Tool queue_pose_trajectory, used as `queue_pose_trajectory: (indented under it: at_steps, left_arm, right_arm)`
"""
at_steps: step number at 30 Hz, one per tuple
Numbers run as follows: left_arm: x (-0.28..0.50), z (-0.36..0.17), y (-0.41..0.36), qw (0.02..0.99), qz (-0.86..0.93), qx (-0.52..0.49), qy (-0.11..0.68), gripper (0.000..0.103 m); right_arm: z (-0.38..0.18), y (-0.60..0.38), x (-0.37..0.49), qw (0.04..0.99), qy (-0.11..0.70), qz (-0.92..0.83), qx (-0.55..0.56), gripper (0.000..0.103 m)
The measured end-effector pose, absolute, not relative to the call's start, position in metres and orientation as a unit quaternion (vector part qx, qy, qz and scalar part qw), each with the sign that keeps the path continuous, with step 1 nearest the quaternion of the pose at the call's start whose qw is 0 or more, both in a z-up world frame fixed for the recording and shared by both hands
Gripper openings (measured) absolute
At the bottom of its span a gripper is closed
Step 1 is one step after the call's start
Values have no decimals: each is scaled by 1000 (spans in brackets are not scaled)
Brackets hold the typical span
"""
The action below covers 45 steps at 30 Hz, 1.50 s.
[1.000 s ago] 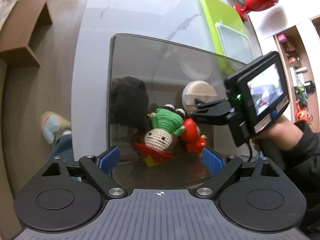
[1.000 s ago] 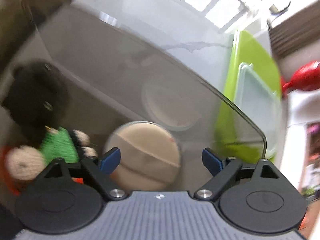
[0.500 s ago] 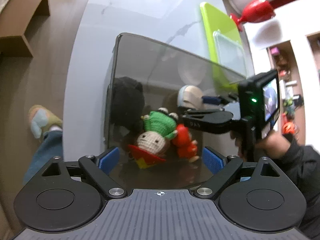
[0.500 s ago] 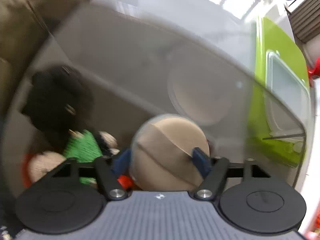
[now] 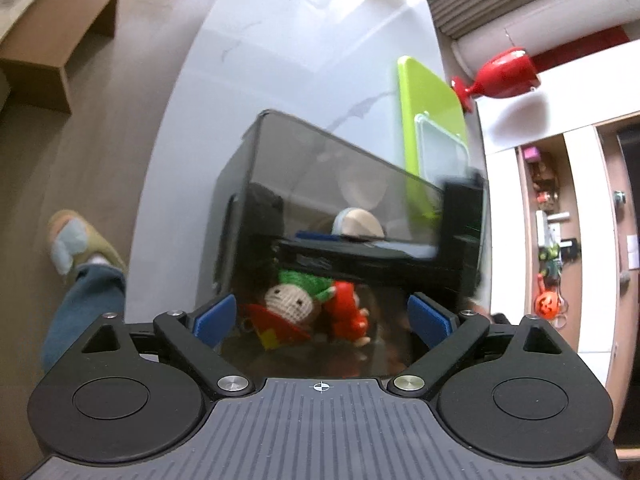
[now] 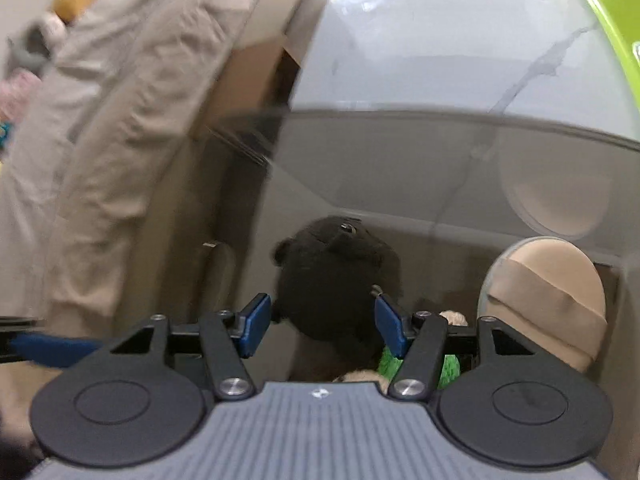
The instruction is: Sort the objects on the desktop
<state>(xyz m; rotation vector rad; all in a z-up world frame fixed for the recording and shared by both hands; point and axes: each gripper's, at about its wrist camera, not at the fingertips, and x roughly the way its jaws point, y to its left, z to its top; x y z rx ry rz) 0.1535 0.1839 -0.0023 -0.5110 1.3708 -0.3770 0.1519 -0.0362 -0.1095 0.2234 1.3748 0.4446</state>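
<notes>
My right claw, half-spread after closing in, straddles the black plush toy inside the smoky translucent storage box, pads not visibly pressing; centre it before pinching. Left claw stays spread wide, empty.

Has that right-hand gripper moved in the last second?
Yes. In the left wrist view the right gripper has swung left across the grey bin, now above the toys. Its jaws have just been closing, with the black plush between them.
</notes>
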Motion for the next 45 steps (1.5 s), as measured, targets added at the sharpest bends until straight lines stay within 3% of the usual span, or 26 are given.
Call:
queue_pose_trajectory:
  at_steps: [2, 3, 5, 6, 11, 17, 21, 24, 28, 32, 36, 40, 45]
  left_arm:
    - [151, -5, 187, 725, -168, -233, 626, 96]
    - [151, -7, 188, 723, -168, -235, 627, 96]
    - [151, -9, 189, 722, -167, -238, 628, 96]
    - [151, -10, 189, 721, -166, -240, 628, 96]
    - [154, -14, 183, 716, -177, -245, 629, 96]
    - [153, -19, 162, 707, -191, -233, 640, 96]
    - [151, -13, 147, 713, -199, -205, 640, 96]
    - [154, -5, 128, 721, -201, -187, 637, 97]
    - [158, 17, 86, 745, -207, -149, 616, 97]
    - [163, 37, 18, 768, -229, -94, 590, 97]
    - [165, 39, -44, 740, -296, -114, 593, 97]
    - [161, 31, -88, 730, -320, -119, 593, 97]
    - [168, 12, -144, 740, -278, -40, 611, 97]
  right_arm:
    - [-124, -22, 154, 743, 637, 189, 81, 64]
    - [-132, -20, 155, 739, 642, 185, 85, 74]
    - [-140, -22, 156, 729, 648, 186, 116, 64]
    - [-140, -26, 156, 724, 650, 182, 138, 53]
    - [-131, -66, 146, 738, 638, 61, 211, 51]
    - [-132, -77, 137, 725, 638, 69, 251, 67]
    - [-112, -107, 117, 727, 607, 115, 299, 69]
    - [-82, -137, 90, 739, 558, 157, 345, 68]
    - [-40, -207, 40, 786, 431, 176, 406, 68]
    - [-29, -295, 7, 819, 322, 94, 465, 68]
    - [-68, -377, 1, 817, 288, -24, 499, 71]
    - [-115, -429, 24, 830, 319, -62, 454, 71]
    - [-170, -448, 74, 839, 356, -46, 410, 66]
